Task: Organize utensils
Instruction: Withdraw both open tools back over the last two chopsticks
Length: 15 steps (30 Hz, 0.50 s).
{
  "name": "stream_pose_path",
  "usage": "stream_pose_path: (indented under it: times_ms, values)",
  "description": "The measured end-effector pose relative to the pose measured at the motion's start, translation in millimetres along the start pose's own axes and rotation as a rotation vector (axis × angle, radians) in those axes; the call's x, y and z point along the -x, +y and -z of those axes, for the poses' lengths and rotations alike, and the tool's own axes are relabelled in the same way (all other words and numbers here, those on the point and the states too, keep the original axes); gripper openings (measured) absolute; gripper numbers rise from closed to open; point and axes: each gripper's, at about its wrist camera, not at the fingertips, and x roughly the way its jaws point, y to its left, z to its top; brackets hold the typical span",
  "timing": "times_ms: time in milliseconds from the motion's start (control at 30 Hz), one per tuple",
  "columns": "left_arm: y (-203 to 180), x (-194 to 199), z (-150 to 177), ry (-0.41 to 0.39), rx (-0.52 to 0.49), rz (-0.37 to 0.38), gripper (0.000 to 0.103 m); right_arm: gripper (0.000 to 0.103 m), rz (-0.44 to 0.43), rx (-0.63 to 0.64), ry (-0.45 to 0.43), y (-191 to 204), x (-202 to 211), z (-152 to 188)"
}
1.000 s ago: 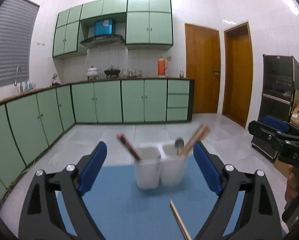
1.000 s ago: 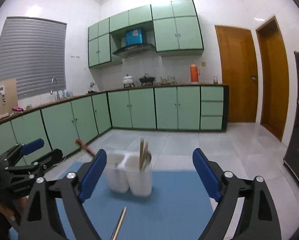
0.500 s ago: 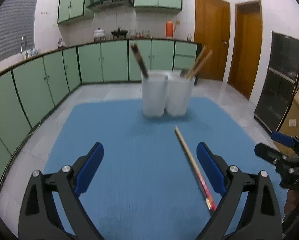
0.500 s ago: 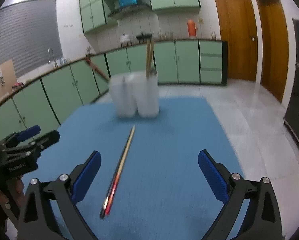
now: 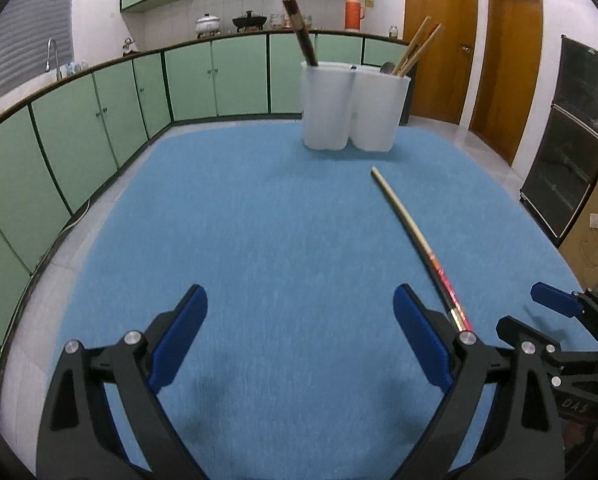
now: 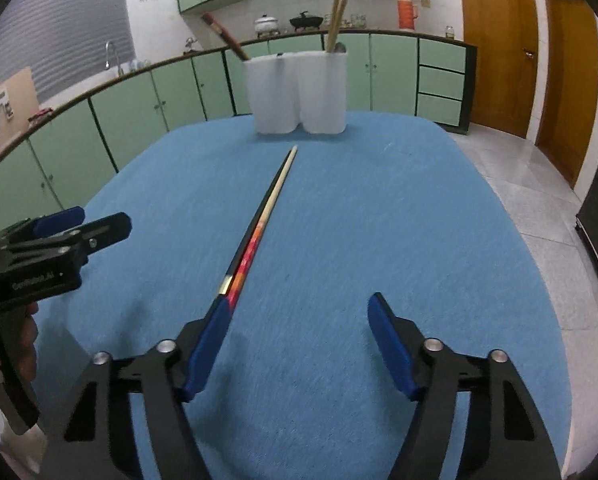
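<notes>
A long pale chopstick [image 5: 413, 236] with a red patterned end lies on the blue mat [image 5: 259, 220], pointing at a white two-cup holder [image 5: 355, 106]. The holder's left cup has a dark brown utensil [image 5: 301, 32]; its right cup has pale chopsticks [image 5: 417, 46] and a spoon. My left gripper [image 5: 299, 308] is open over bare mat, left of the chopstick. My right gripper [image 6: 299, 312] has its jaws closing with nothing pressed between them. The chopstick [image 6: 265, 216] ends at the tip of its left finger [image 6: 215, 320]. Each gripper shows in the other's view: the right gripper [image 5: 555, 308], the left gripper [image 6: 59, 236].
The mat covers a table whose far edge is behind the holder [image 6: 299, 92]. Green cabinets [image 5: 79, 128] run along the left and back. Wooden doors [image 5: 439, 40], a black cabinet [image 5: 579, 132] and a cardboard box [image 5: 595, 236] stand to the right. A hand [image 6: 15, 344] holds the left gripper.
Both grippers have come down and tipped toward the mat, so the holder sits higher in view and the whole chopstick shows. The right jaws are narrower than half a second ago.
</notes>
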Motion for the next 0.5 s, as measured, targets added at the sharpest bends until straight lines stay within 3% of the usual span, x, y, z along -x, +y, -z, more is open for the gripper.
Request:
stream_pose_path:
  times_ms: [167,500]
  values:
    - [2.6,-1.5,6.7,0.020,0.009,-0.004,0.091,0.053,-0.013,0.059,0.034,15.1,-7.7,6.7]
    - [12.4,0.4,9.9,0.025,0.044,-0.013,0.091,0.037,-0.002,0.133,0.020,34.7,-16.5,-1.1]
